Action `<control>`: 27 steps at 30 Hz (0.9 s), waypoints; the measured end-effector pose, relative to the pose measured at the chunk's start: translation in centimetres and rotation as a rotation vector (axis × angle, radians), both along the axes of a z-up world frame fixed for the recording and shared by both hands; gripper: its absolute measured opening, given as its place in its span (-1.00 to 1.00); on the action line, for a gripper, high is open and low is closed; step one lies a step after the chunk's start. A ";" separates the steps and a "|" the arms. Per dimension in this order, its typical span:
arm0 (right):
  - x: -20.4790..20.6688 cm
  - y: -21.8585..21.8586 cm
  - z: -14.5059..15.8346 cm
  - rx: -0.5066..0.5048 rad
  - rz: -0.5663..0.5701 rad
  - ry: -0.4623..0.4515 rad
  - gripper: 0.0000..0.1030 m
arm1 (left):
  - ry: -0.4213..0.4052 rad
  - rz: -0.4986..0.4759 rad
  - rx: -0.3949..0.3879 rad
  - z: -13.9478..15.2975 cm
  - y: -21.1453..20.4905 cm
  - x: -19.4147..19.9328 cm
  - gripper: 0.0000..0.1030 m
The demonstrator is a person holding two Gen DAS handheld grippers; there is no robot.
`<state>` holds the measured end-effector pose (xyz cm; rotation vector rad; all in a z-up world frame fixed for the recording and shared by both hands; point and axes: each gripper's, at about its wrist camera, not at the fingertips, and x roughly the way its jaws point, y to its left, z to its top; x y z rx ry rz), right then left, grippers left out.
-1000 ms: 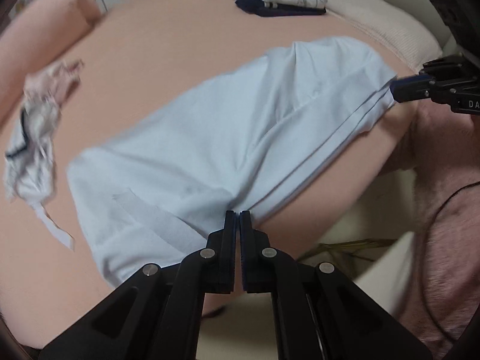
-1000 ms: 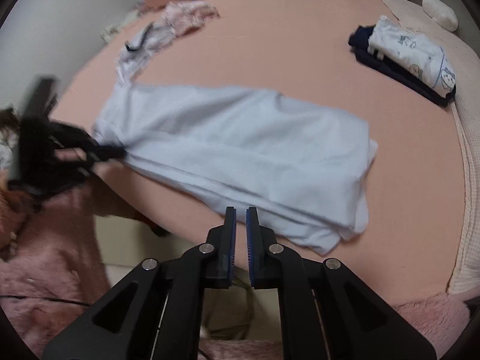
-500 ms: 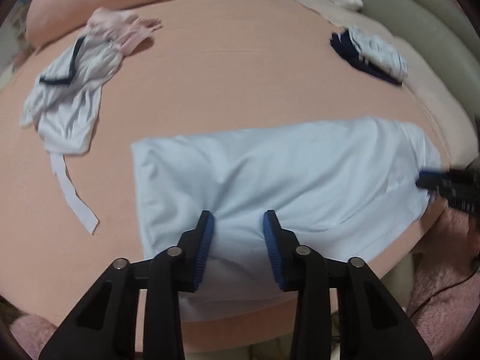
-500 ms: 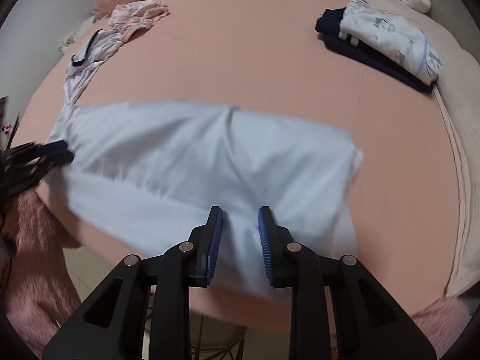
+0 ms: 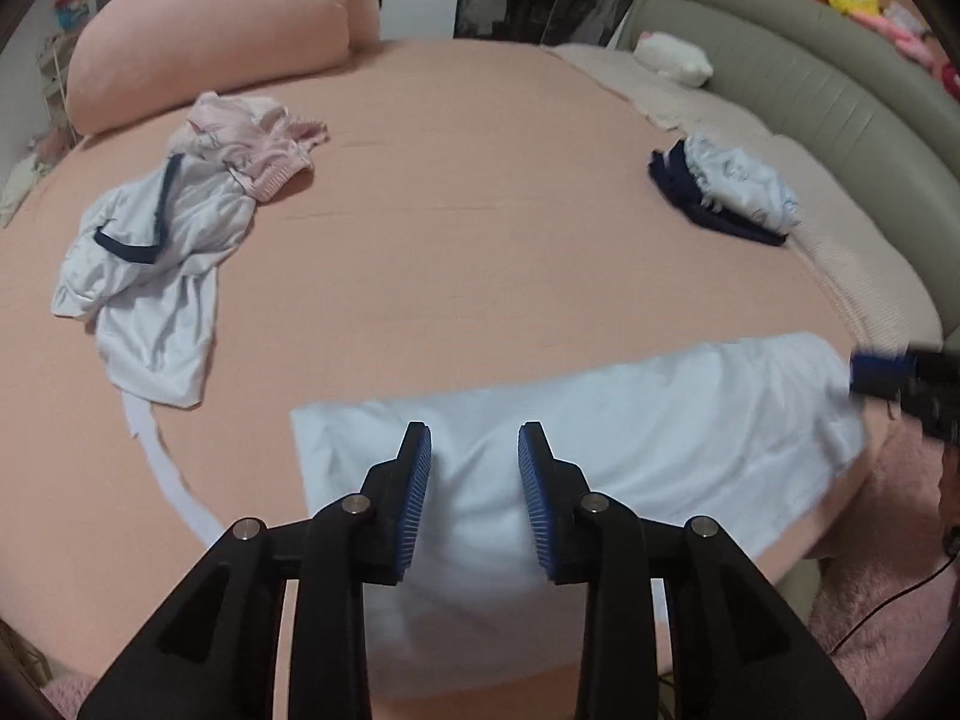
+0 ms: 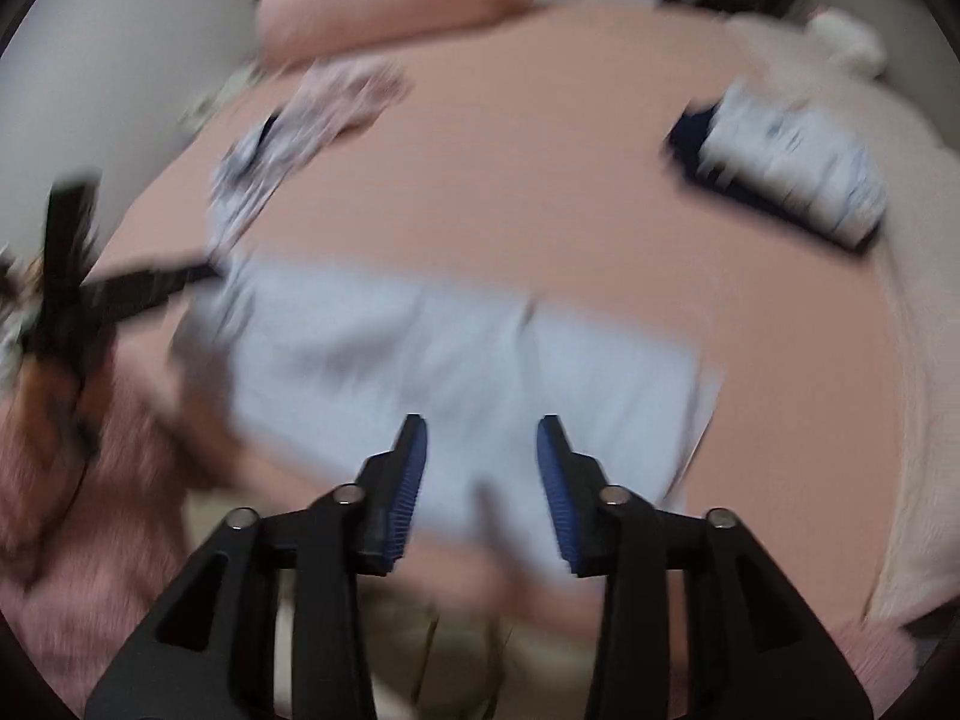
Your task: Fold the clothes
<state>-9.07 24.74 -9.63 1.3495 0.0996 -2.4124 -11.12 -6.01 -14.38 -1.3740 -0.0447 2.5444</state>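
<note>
Blue ribbed pads stand well apart on the left claw (image 5: 474, 450), which holds nothing; a second ago those pads were pressed together on the near hem of the pale blue garment (image 5: 600, 450), and half a second ago they had only begun to part. The right claw (image 6: 483, 438) shows the same change: jaws nearly closed at the cloth's edge then, spread wide and empty now, though its view is smeared by motion. So both claws have let the cloth go. Outward from them, the pale blue garment lies flat as a long folded band along the near edge of the peach bed (image 5: 480, 210), one end hanging slightly over the rim. By my reading, a lengthwise fold has just been laid down and released; the band looks too long to be finished, so a crosswise fold probably remains. Farther off, a crumpled heap of clothes (image 5: 174, 204) waits at the left and a folded stack (image 5: 726, 192) sits at the right.
</note>
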 end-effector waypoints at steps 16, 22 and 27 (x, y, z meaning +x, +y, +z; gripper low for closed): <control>-1.5 8.7 -4.0 -0.023 -0.383 0.011 -0.09 | 0.024 0.245 0.090 -1.5 -7.4 1.0 -0.61; -0.9 5.4 -5.3 0.031 -0.259 -0.038 -0.09 | -0.008 0.086 0.087 -1.4 -3.9 0.6 -0.53; 0.8 7.8 -7.3 -0.018 -0.368 -0.110 0.16 | -0.057 0.258 -0.021 -1.9 -6.8 0.0 -0.45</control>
